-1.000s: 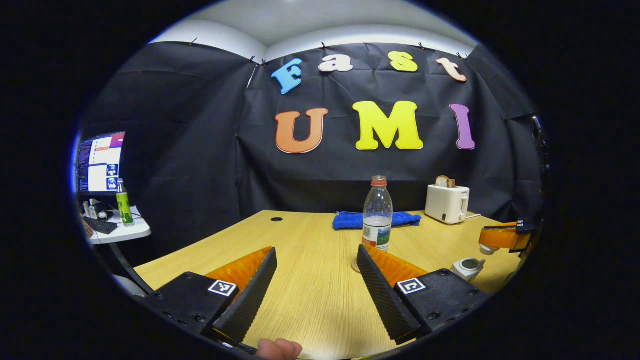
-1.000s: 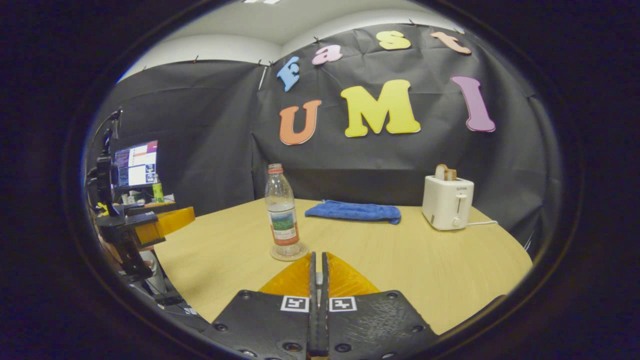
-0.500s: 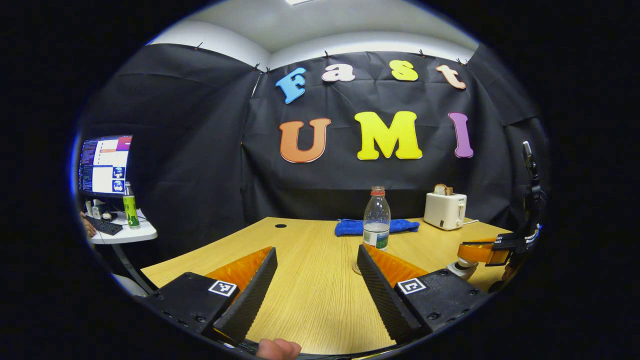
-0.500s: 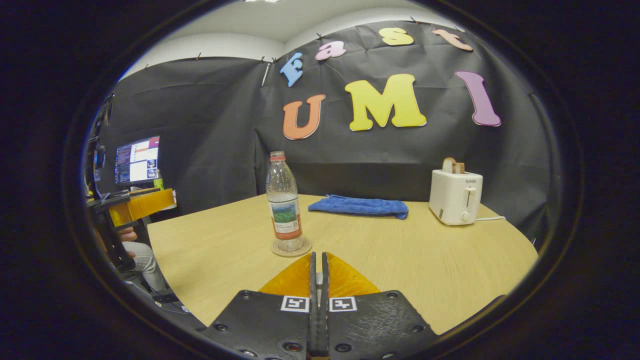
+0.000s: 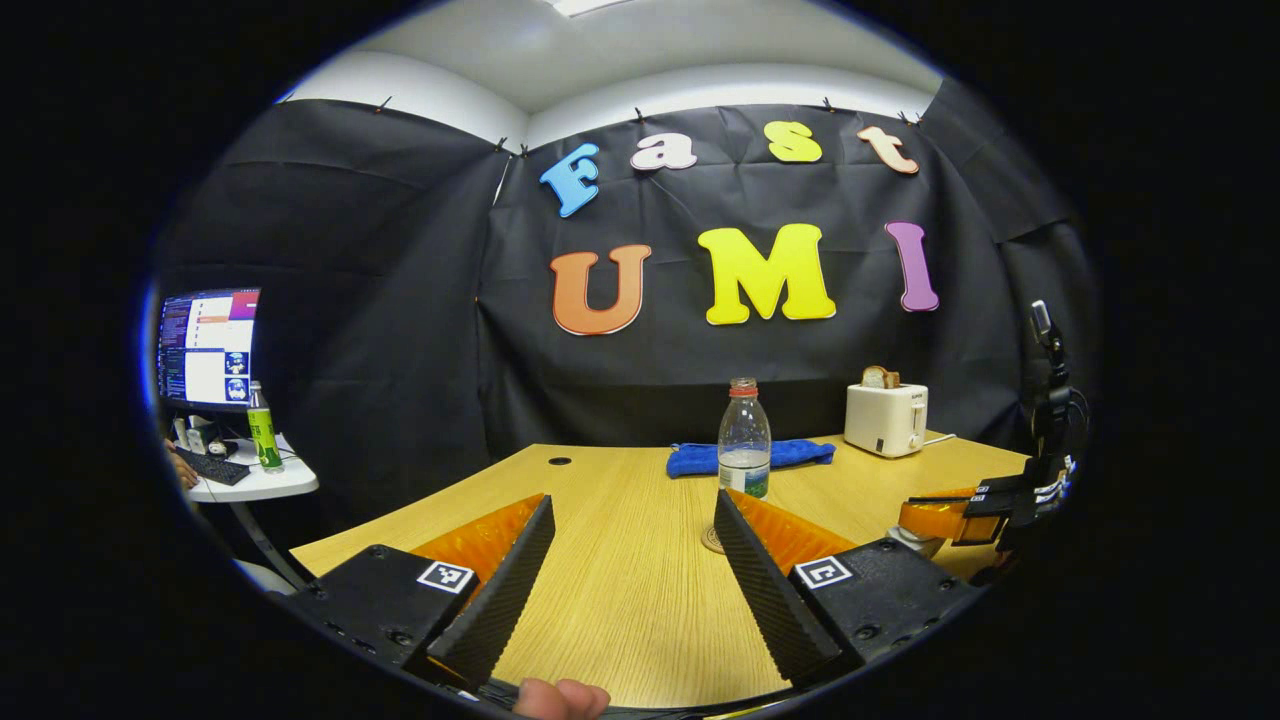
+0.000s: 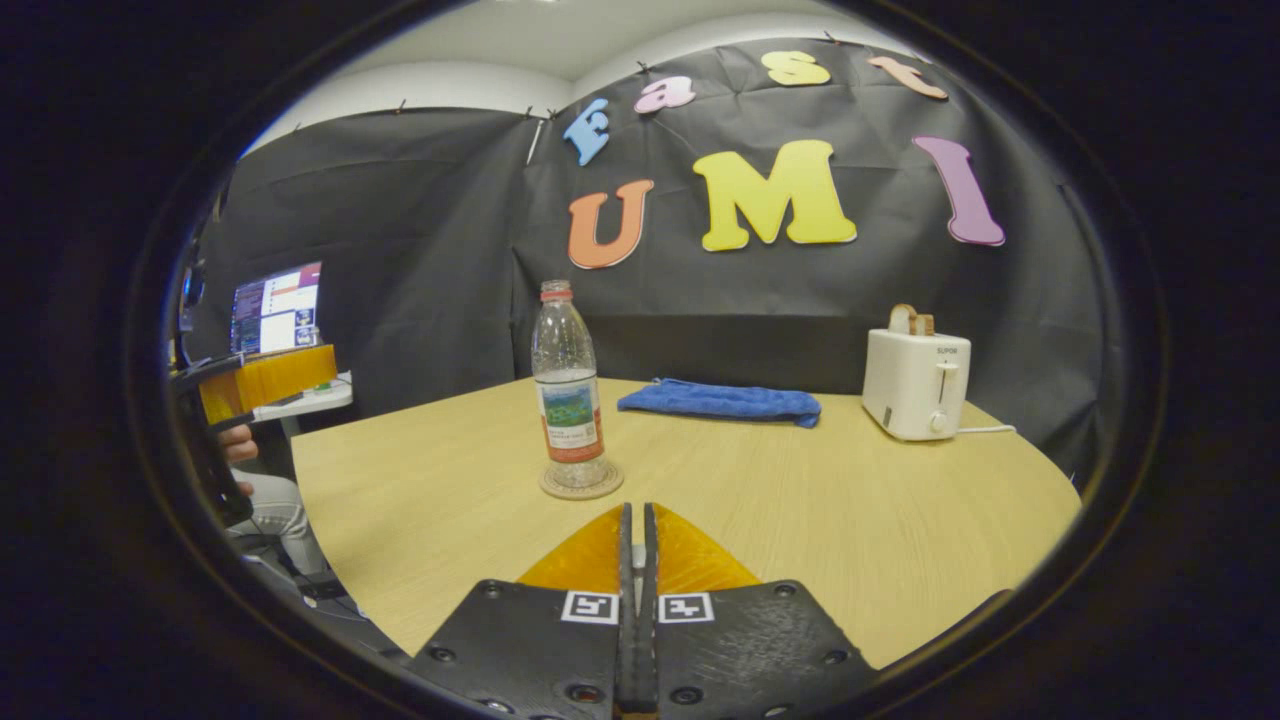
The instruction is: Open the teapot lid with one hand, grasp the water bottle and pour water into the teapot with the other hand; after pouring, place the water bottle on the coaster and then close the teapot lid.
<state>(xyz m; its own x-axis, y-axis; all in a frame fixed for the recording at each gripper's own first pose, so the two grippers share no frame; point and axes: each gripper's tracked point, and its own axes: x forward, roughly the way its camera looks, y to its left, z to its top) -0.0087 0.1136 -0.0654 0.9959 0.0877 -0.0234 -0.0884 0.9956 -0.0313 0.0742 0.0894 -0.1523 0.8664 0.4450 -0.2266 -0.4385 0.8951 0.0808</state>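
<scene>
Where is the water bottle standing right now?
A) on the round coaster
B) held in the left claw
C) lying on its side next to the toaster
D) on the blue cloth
A: in the right gripper view the water bottle stands upright on the round coaster on the table, apart from the blue cloth and the toaster.

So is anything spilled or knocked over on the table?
Nothing stands out. The clear plastic water bottle stands upright on its round coaster, the blue cloth lies flat, and the wooden table looks dry.
</scene>
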